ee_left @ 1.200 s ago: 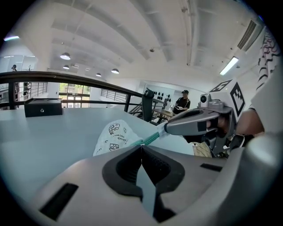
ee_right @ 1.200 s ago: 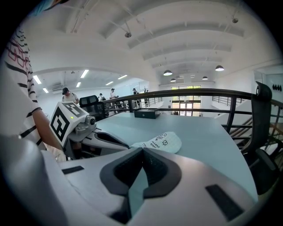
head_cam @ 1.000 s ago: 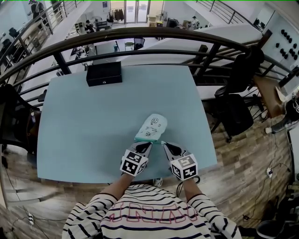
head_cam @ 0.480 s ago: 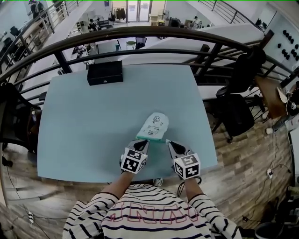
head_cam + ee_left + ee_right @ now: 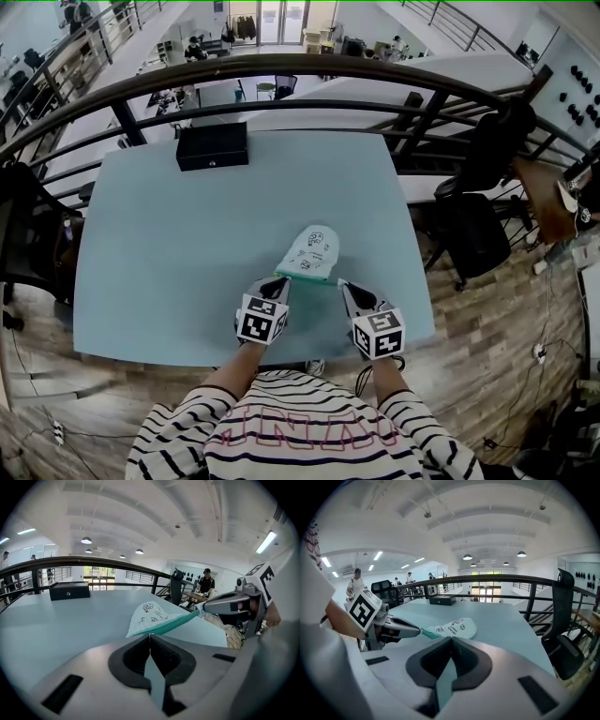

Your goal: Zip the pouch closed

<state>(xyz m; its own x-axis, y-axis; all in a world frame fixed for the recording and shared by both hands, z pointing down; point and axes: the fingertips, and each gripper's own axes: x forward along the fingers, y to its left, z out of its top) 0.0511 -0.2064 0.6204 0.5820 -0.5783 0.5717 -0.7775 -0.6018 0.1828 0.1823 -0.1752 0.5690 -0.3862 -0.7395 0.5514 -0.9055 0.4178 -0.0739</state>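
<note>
Open-plan office mezzanine, pale blue counter (image 5: 187,244) beside a curved dark railing (image 5: 281,67), desks (image 5: 214,94) on the level below, black office chair (image 5: 466,230) at right, wood-plank floor (image 5: 497,323)

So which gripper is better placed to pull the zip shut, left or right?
Left, probably. The left gripper is shut on the green zip edge of the pouch, seemingly on a small pull. The right gripper pinches the other end of that edge, so it can hold it taut.

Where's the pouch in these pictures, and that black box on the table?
pouch (image 5: 312,251), head view, middle of its printed white face.
black box (image 5: 212,145), head view, middle of its top.
</note>
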